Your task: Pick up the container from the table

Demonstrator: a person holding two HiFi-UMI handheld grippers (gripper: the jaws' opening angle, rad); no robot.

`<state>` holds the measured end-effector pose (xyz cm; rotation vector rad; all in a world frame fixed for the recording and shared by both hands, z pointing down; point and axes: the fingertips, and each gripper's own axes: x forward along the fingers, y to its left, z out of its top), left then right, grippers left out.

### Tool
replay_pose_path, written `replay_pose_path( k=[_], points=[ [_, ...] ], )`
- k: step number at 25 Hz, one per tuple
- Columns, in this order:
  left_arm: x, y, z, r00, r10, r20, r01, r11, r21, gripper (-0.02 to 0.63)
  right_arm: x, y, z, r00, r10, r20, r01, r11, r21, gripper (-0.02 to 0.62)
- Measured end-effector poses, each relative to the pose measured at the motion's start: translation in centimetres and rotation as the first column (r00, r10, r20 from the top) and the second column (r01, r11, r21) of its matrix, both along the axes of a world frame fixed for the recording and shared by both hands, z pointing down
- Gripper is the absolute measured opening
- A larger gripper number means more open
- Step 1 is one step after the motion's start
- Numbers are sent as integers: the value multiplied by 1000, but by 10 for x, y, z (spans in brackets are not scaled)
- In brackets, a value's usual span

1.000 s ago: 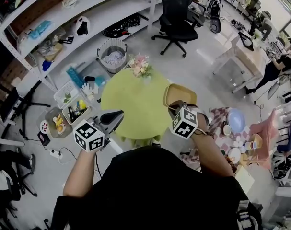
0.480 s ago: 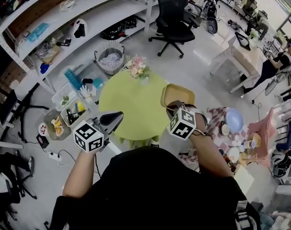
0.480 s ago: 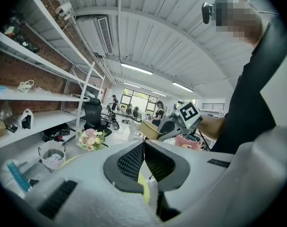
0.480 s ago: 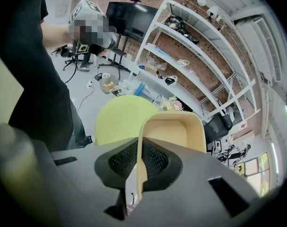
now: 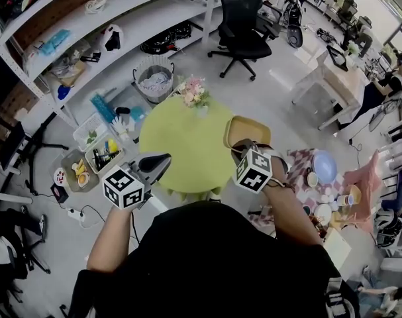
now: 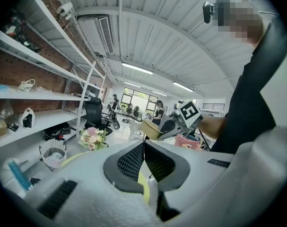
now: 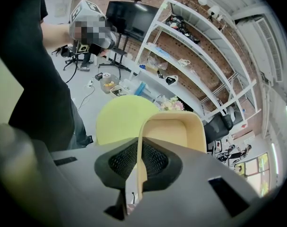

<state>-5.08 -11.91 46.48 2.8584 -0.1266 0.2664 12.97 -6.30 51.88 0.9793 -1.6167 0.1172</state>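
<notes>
The container (image 5: 247, 130) is a shallow beige tub with rounded corners, held in the air off the right edge of the round green table (image 5: 181, 144). My right gripper (image 5: 242, 148) is shut on its near rim. In the right gripper view that rim (image 7: 141, 141) runs between the dark pads and the tub (image 7: 174, 129) opens out ahead of my right gripper (image 7: 140, 148). My left gripper (image 5: 164, 159) hovers by the table's near left edge, shut with nothing in it. Its pads meet in the left gripper view (image 6: 144, 148), which also shows the tub (image 6: 150, 128) off to the right.
A pink and white flower bunch (image 5: 193, 91) stands at the table's far edge. Behind it are a wire basket (image 5: 154, 78), white shelving (image 5: 121, 18) and a black office chair (image 5: 244, 25). Bins of small items (image 5: 98, 151) sit on the floor to the left, and dishes (image 5: 326, 167) on a low surface to the right.
</notes>
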Motion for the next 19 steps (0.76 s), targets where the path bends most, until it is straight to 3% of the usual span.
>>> replay_pose_path(
  k=[19],
  points=[
    [-5, 0, -4, 999, 39, -19, -39, 999, 1, 17, -10, 6, 7, 1000, 28, 1, -28, 999, -28, 18]
  ],
)
